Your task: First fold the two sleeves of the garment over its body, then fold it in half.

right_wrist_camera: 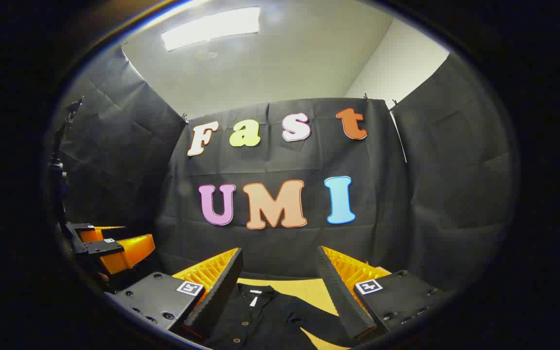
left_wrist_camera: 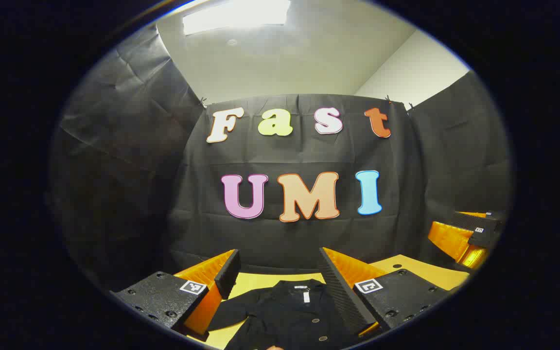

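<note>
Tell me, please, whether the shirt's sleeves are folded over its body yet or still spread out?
Still spread. The shirt lies button-side up on the table; a sleeve angles outward in each view, off the body.

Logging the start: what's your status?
Left gripper open, right gripper open, both above the table. Shirt flat, sleeves unfolded. Nothing in the way.

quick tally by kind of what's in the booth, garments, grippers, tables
Garments: 1, a black buttoned shirt lying flat with its collar toward the booth wall.
Grippers: 2, the left gripper and the right gripper, both open above the shirt.
Tables: 1, a yellow table.
Total: 4
</note>
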`<state>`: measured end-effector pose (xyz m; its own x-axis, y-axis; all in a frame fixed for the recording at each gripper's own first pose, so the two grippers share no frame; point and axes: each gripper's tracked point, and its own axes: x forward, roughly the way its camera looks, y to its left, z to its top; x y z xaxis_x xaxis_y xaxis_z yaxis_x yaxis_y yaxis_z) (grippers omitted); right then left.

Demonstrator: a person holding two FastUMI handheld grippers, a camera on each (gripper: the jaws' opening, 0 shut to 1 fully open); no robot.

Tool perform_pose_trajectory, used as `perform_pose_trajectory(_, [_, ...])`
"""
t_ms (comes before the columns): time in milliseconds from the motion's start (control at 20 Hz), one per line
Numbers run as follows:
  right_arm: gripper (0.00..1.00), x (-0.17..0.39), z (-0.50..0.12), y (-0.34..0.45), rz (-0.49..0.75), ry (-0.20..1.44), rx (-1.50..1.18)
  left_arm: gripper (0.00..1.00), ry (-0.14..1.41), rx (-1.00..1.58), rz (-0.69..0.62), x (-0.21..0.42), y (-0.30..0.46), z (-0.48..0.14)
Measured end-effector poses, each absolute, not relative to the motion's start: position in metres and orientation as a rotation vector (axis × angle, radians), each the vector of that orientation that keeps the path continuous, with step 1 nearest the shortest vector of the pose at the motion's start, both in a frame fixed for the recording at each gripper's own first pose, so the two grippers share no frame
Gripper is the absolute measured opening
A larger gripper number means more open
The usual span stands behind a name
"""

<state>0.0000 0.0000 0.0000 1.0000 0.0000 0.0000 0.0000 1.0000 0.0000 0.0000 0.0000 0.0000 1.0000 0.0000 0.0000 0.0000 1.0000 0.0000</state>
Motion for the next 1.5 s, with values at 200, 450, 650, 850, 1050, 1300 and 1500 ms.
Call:
perform_pose_trajectory(200, [0.97, 0.009, 0.003, 0.011, 0.038, -0.011, -0.007, 0.95, -0.017, 0.012, 0.018, 0.004, 0.01, 0.004])
perform_pose_trajectory(450, [0.97, 0.017, -0.003, 0.021, 0.074, 0.003, -0.036, 0.95, 0.004, -0.003, 0.02, 0.007, 0.011, -0.004])
perform_pose_trajectory(650, [0.97, 0.022, -0.008, 0.02, 0.072, 0.019, -0.022, 0.96, 0.01, 0.007, 0.025, 0.009, 0.013, -0.004])
perform_pose_trajectory(850, [0.97, 0.023, -0.011, 0.017, 0.067, 0.027, -0.009, 0.96, 0.013, 0.014, 0.041, 0.008, 0.018, -0.005])
perform_pose_trajectory(1050, [0.97, 0.021, -0.011, 0.017, 0.066, 0.022, -0.012, 0.96, 0.006, 0.011, 0.059, 0.007, 0.024, -0.003])
perform_pose_trajectory(1300, [0.97, 0.011, -0.011, 0.021, 0.078, 0.013, -0.019, 0.96, 0.011, 0.015, 0.076, -0.003, 0.03, -0.006])
perform_pose_trajectory(1500, [0.99, 0.008, -0.013, 0.023, 0.082, 0.016, -0.01, 0.95, 0.015, 0.022, 0.097, -0.011, 0.037, -0.008])
